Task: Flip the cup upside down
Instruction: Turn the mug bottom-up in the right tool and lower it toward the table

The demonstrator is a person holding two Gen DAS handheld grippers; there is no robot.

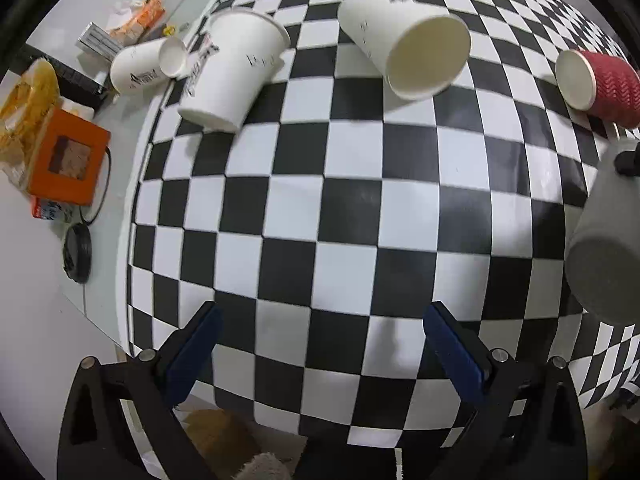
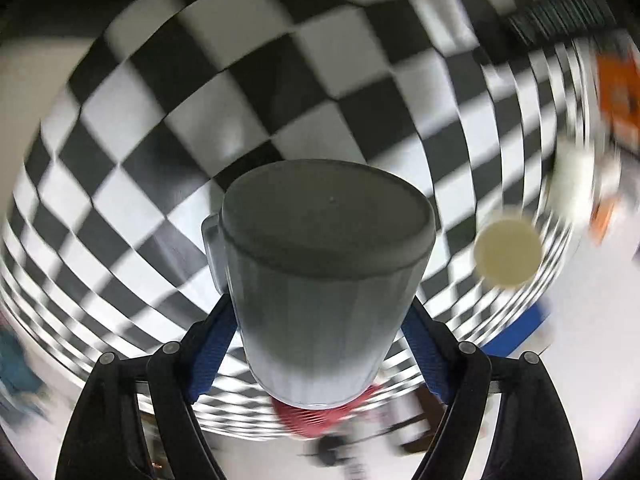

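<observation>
A grey ribbed cup [image 2: 320, 280] with a small handle is held between the blue pads of my right gripper [image 2: 320, 312], its flat bottom facing away from the camera, above the checkered cloth [image 2: 160, 128]. The right wrist view is blurred by motion. The same grey cup shows at the right edge of the left wrist view [image 1: 608, 248]. My left gripper [image 1: 322, 324] is open and empty, low over the near part of the checkered cloth [image 1: 320, 200].
Two white paper cups [image 1: 236, 68] [image 1: 412, 40] and a red ribbed cup [image 1: 600, 84] lie on their sides at the far side of the cloth. Off the cloth at left lie another white cup [image 1: 144, 66], an orange box [image 1: 64, 160] and a black disc [image 1: 78, 254].
</observation>
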